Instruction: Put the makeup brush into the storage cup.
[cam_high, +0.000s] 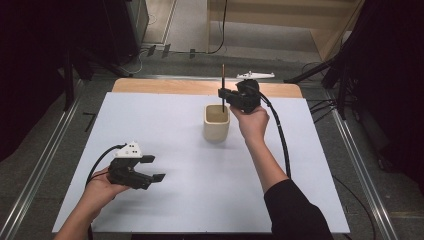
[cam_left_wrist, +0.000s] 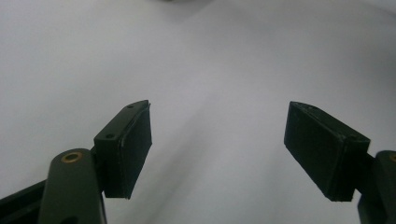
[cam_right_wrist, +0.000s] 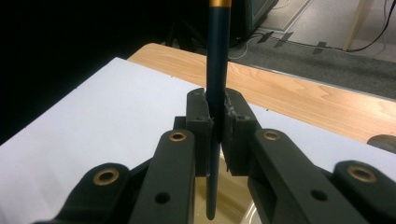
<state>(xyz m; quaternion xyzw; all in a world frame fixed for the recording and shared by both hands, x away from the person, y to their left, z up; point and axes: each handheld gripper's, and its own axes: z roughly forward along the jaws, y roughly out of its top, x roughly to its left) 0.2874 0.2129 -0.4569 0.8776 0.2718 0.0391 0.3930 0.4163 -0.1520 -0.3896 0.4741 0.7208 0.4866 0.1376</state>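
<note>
A cream cup (cam_high: 216, 123) stands on the white sheet, a little right of the table's middle. My right gripper (cam_high: 223, 93) is above its far side, shut on a thin dark pencil (cam_high: 223, 85) that stands upright with its lower end down inside the cup. In the right gripper view the pencil (cam_right_wrist: 217, 60) is pinched between the two pads, an orange band near its top, and the cup's rim (cam_right_wrist: 247, 212) lies just below. My left gripper (cam_high: 153, 168) is held low near the front left of the sheet, open, with nothing between its pads (cam_left_wrist: 135, 144).
The white sheet (cam_high: 200, 190) covers most of the table, with a strip of bare wood (cam_high: 175, 86) along the far edge. Metal rails run along both sides. A wooden shelf unit (cam_high: 320, 25) and cables lie on the floor beyond.
</note>
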